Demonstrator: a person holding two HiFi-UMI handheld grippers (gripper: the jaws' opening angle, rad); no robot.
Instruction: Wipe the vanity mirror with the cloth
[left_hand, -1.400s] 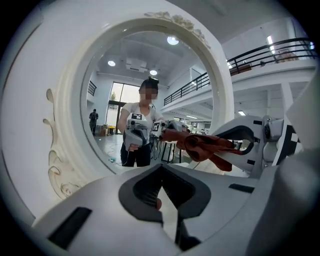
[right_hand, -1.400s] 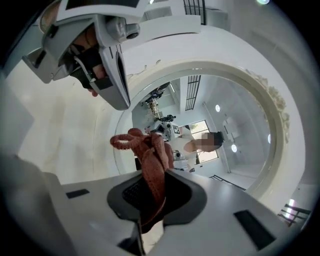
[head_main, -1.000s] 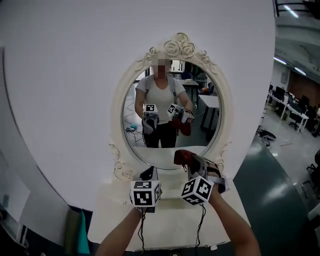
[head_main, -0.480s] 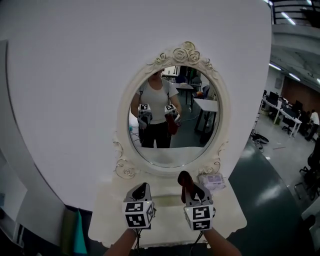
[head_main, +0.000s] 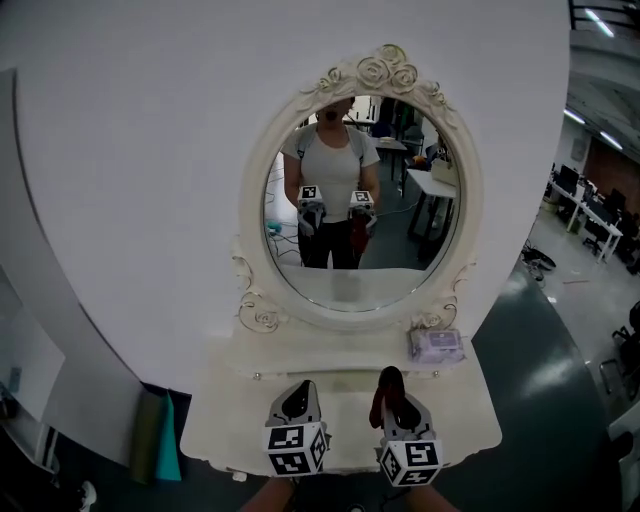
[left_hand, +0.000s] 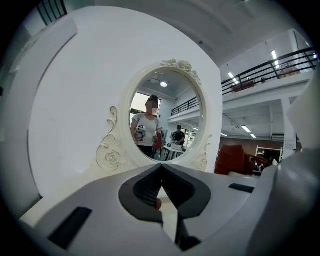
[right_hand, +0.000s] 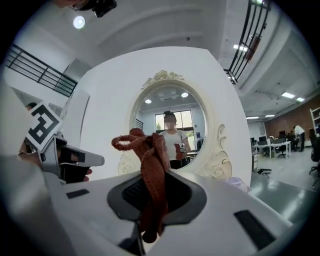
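The oval vanity mirror (head_main: 365, 255) in its cream, rose-carved frame (head_main: 378, 70) stands at the back of a white vanity table (head_main: 340, 385). The glass reflects a person holding both grippers. My right gripper (head_main: 390, 385) hovers over the table's front right, shut on a rust-red cloth (head_main: 386, 388). In the right gripper view the cloth (right_hand: 151, 165) bunches up between the jaws, well short of the mirror (right_hand: 172, 115). My left gripper (head_main: 297, 400) is beside it at the front left, shut and empty. Its jaws meet in front of the mirror (left_hand: 165, 117).
A small lavender packet (head_main: 436, 345) lies on the table at the right, below the frame. A round white panel (head_main: 140, 200) backs the mirror. A teal object (head_main: 168, 450) leans at the lower left. Dark green office floor (head_main: 545, 340) opens to the right.
Both grippers have drawn back from the mirror's lower edge to the table's front edge. The cloth stays in the right gripper. The head view has also backed off.
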